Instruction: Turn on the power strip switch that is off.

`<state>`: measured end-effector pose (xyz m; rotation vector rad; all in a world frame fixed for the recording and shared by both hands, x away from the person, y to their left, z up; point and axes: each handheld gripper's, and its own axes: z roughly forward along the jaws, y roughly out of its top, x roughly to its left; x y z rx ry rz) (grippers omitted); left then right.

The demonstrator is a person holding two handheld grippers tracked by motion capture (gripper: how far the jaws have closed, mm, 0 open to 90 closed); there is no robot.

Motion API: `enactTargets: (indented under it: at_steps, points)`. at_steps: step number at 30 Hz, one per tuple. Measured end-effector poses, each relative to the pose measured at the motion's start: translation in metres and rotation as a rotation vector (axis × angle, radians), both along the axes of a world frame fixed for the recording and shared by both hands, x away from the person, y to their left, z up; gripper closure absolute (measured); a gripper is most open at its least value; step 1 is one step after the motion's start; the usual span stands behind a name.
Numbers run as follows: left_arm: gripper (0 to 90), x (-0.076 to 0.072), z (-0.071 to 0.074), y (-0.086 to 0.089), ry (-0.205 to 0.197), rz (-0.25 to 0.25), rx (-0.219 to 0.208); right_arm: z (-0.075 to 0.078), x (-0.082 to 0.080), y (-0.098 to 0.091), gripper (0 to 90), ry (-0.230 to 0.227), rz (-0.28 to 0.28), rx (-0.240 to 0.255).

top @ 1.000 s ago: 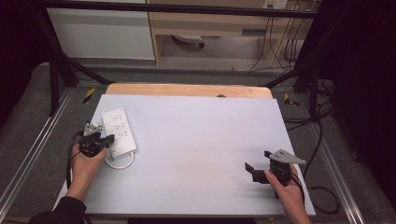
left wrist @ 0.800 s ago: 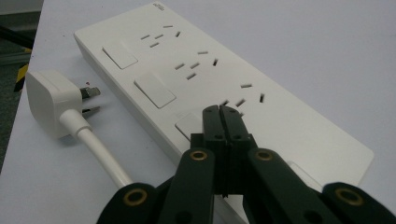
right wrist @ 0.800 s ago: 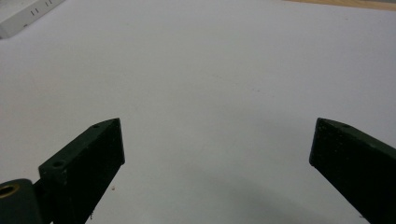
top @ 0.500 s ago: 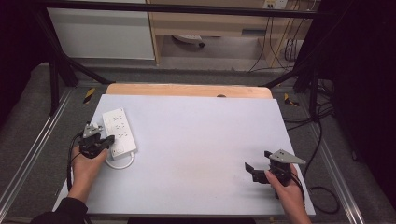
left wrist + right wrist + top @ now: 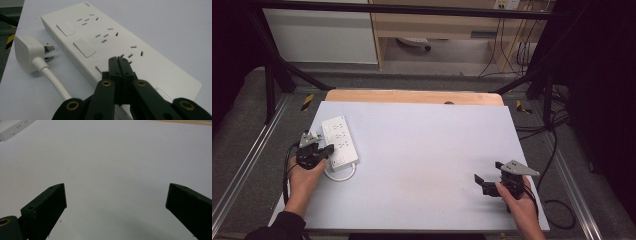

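Observation:
A white power strip (image 5: 340, 140) (image 5: 112, 45) with three rocker switches lies at the left of the white table. Its white plug (image 5: 27, 55) and cord (image 5: 339, 173) rest beside it. My left gripper (image 5: 328, 149) (image 5: 117, 60) is shut with nothing between the jaws, its tips over the nearest switch (image 5: 102, 67) of the strip; whether they touch it I cannot tell. My right gripper (image 5: 485, 182) (image 5: 116, 197) stands open low over the bare table at the right front, holding nothing. A corner of the power strip (image 5: 12, 127) shows far off in the right gripper view.
The white table top (image 5: 427, 145) has a wooden strip (image 5: 412, 96) along its far edge. Metal frame rails (image 5: 247, 160) run down both sides. Cables (image 5: 557, 200) lie on the floor at the right.

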<state>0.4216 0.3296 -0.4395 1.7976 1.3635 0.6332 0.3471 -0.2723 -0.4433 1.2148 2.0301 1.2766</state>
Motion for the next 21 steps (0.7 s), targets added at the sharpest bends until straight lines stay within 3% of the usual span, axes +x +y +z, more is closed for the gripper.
enactTargets:
  at_steps: [16, 21]
  points:
    - [90.0, 0.0049, 0.0009, 0.0025, -0.001, 0.005, -0.001, -0.0003, 0.0002, 0.0001, 3.7, 0.002, -0.002, 0.000]
    - [90.0, 0.0061, 0.0037, 0.0038, -0.019, 0.009, -0.008, -0.0003, 0.0002, -0.0001, 3.8, 0.002, -0.002, 0.000]
